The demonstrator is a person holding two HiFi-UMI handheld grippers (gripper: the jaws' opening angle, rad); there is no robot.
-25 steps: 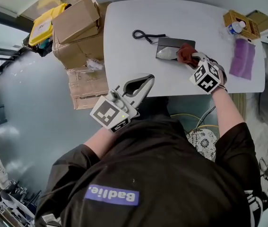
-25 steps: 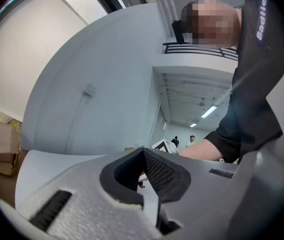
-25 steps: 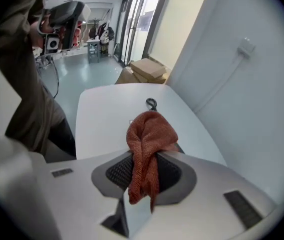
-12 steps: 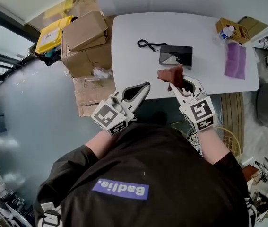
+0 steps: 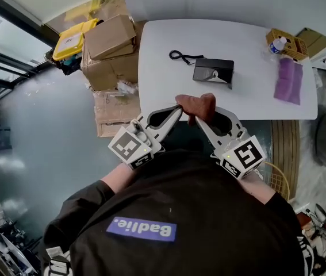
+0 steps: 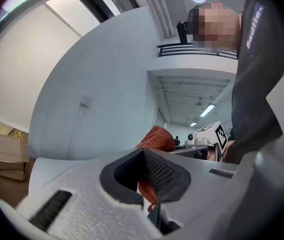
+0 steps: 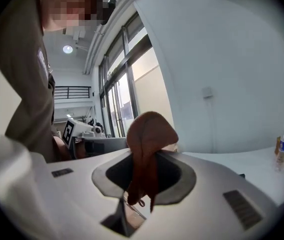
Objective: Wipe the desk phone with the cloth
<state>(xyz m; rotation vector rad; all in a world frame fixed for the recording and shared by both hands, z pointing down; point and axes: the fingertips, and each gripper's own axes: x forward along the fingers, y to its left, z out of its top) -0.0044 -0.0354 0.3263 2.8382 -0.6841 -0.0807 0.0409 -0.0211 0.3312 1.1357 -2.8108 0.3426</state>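
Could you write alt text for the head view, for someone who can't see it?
Seen from above, a person holds a rust-red cloth pinched between the left gripper and right gripper at the near edge of a white table. A black desk phone sits beyond, touched by neither.

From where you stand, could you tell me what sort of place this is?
Probably an office or storeroom corner: a white table with a desk phone on it, and cardboard boxes stacked beside it.
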